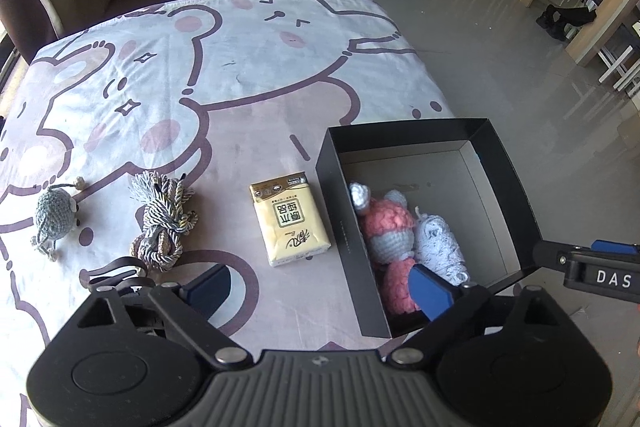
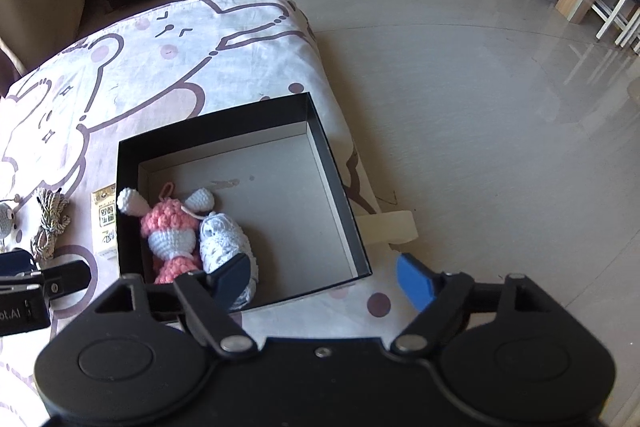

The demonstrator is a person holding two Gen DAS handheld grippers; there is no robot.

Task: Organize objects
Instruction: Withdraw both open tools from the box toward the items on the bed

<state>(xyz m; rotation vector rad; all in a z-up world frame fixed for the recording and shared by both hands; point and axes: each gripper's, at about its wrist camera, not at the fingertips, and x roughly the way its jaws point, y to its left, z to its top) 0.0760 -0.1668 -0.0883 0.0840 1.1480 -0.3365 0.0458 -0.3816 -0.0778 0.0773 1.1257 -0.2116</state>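
Jaws of left gripper (image 1: 320,291) and right gripper (image 2: 324,279) gape empty; pink crochet toy (image 2: 172,231) lies inside black box (image 2: 340,195).

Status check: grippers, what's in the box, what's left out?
Left gripper and right gripper open, empty. Pink crochet toy and white yarn bundle in black box. Tissue pack, cord bundle, grey crochet mouse outside, unobstructed.

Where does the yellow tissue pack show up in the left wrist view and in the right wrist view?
Left wrist view: the yellow tissue pack lies in full view near the centre, on the cloth just left of the black box.
Right wrist view: the pack is at the left, partly hidden behind the box's left wall.
Shared landmark: the pink crochet toy inside the box.
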